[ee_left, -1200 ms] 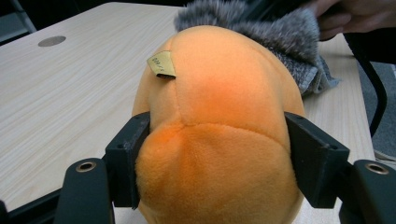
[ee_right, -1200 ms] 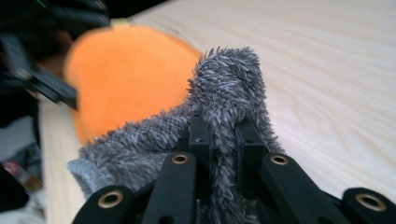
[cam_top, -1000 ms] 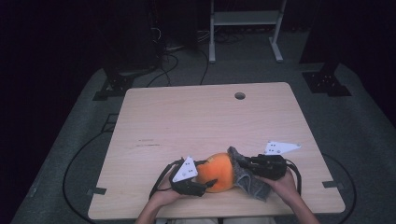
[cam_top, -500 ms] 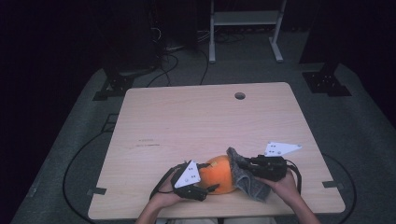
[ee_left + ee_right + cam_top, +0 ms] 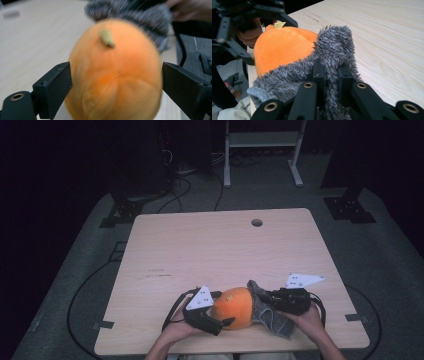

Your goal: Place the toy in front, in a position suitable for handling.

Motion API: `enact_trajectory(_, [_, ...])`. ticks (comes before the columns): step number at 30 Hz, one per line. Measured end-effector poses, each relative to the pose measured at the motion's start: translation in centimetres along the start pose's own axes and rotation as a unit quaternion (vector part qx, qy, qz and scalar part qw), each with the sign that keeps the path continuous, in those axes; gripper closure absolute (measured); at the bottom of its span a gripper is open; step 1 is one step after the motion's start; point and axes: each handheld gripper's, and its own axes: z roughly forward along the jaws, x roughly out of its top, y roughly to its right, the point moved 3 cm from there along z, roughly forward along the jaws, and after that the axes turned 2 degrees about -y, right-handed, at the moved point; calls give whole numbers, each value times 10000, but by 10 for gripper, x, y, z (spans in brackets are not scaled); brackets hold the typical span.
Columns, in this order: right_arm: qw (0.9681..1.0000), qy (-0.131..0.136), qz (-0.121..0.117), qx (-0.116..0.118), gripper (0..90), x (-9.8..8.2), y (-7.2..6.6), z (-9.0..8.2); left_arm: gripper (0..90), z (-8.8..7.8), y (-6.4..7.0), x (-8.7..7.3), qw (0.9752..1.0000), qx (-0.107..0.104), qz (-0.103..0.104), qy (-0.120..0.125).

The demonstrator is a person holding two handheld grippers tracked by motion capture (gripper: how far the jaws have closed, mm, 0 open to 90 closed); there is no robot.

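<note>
Here, line by line:

Place: the round orange plush ball with a small tan stem (image 5: 235,307) lies near the front edge of the pale wooden bench (image 5: 220,245), a little right of its middle, half wrapped in a shaggy grey fabric cover (image 5: 267,312).

Left tool (image 5: 225,322): released; its jaws have just been opening and now stand either side of the orange plush ball, whether clear of it or just touching is hard to tell in the left gripper view.

Right tool (image 5: 265,299): clenched on a fold of the shaggy grey fabric cover (image 5: 332,60), seen pinched between its jaws in the right gripper view.

Key relation: the ball sits between the two tools, straight ahead of the left one and closest to it; the cover lies on the ball's right-hand side.

Pointing: the stem (image 5: 107,38) faces up and towards the left tool.

Long axis: ball and cover together run along the front edge, left to right.

Likely next: the left tool probably must close on the ball again while the right pulls the cover.
</note>
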Motion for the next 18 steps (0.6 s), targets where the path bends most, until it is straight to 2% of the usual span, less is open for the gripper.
enact_trajectory(1, [10000, -21, 11, -11, 799, 0, 0, 0, 166, 1, 2, 0, 10000, 26, 77, 20])
enact_trajectory(2, [10000, -29, 23, -20, 799, 0, 1, -1, 292, 0, 4, 1, 9997, 120, 216, 7])
enact_trajectory(3, [10000, -29, 23, -20, 799, 0, 1, -1, 292, -2, 6, 3, 9989, 266, 389, 11])
enact_trajectory(4, [10000, 29, 68, 11, 799, 1, 0, -3, 336, -3, 8, 5, 9976, 426, 547, 69])
enact_trajectory(5, [9997, 230, 40, 110, 799, 6, -4, -9, 365, -4, 14, 8, 9904, 860, 1072, 145])
enact_trajectory(6, [9997, 230, 40, 110, 799, 6, -4, -9, 365, -4, 14, 8, 9904, 860, 1072, 145])
enact_trajectory(7, [9987, 441, 50, 268, 799, 9, -7, -12, 365, -2, 16, 9, 9859, 1004, 1333, 90])
enact_trajectory(9, [9965, 706, 71, 443, 799, 16, -12, -15, 348, 2, 18, 7, 9852, 854, 1483, 61])
enact_trajectory(11, [9974, 602, -4, 390, 798, 15, -12, -9, 335, 2, 18, 3, 9825, 833, 1663, 111])
enact_trajectory(12, [9984, 452, -21, 327, 798, 12, -11, -4, 324, 1, 17, 1, 9821, 746, 1725, 96])
enact_trajectory(13, [9988, 362, -9, 329, 798, 9, -9, 1, 312, 0, 15, -2, 9828, 686, 1716, 74])
enact_trajectory(14, [9985, 365, 75, 398, 799, 6, -7, 5, 306, 0, 14, -4, 9837, 641, 1674, 110])
enact_trajectory(16, [9989, 316, 107, 325, 799, 5, -4, 7, 296, -2, 12, -6, 9865, 546, 1536, 171])
enact_trajectory(18, [9995, 221, 109, 178, 799, 4, 0, 7, 293, -3, 11, -7, 9871, 515, 1506, 170])
